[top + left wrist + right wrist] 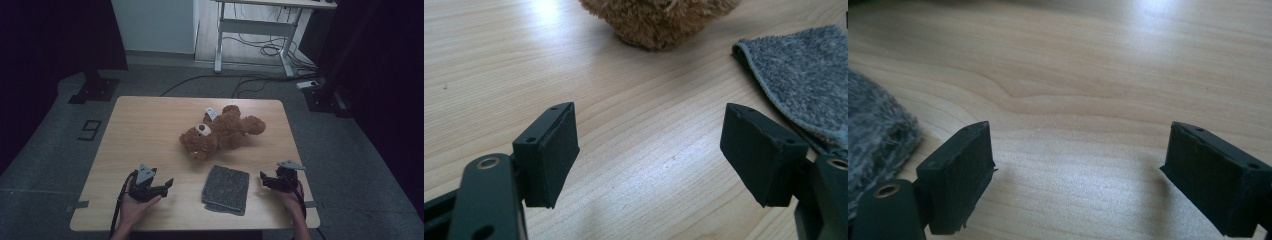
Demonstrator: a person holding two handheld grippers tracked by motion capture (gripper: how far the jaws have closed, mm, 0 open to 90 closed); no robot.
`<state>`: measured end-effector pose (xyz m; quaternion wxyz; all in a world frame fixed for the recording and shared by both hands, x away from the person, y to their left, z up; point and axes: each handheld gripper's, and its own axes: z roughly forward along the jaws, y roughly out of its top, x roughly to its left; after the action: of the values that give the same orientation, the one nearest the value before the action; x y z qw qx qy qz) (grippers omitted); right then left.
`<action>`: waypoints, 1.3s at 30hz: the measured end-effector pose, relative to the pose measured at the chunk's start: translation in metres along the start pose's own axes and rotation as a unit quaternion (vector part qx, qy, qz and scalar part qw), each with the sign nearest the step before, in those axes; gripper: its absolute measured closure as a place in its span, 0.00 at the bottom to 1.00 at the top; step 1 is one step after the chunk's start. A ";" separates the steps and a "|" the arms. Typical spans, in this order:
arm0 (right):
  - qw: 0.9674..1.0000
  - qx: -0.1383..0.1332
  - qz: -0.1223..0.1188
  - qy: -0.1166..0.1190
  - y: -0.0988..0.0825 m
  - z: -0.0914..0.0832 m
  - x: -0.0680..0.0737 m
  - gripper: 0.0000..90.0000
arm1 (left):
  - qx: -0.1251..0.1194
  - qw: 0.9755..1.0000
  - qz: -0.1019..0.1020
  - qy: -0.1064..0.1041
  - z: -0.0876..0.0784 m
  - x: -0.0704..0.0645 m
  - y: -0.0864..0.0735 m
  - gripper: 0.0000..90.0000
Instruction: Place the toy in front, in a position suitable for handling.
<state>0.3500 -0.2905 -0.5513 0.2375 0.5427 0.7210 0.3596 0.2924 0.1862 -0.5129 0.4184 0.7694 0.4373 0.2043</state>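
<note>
A brown teddy bear [221, 132] lies on its side in the middle of the wooden table [150, 125]. In front of it rests a folded grey towel [226, 189]. My left gripper [168, 184] sits low over the table to the left of the towel, open with nothing between its jaws. In the left gripper view the bear [659, 20] is ahead and the towel [804, 75] to the right. My right gripper [262, 178] hovers to the right of the towel, open and empty. The towel's edge [873, 135] appears at the left of the right gripper view.
The table's front edge [195, 227] is close behind both hands. Beyond the table stand a white desk frame [255, 30] with cables on the floor and dark stand bases at left [95, 90] and right [325, 97].
</note>
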 end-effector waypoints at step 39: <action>0.996 -0.063 -0.032 0.061 0.037 -0.006 0.011 0.15 | -0.003 1.000 -0.004 -0.007 0.011 -0.010 0.033 0.25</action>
<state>0.3656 -0.2762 -0.5184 0.2378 0.4803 0.7270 0.4292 0.3114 0.1641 -0.4917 0.4249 0.7674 0.4370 0.1988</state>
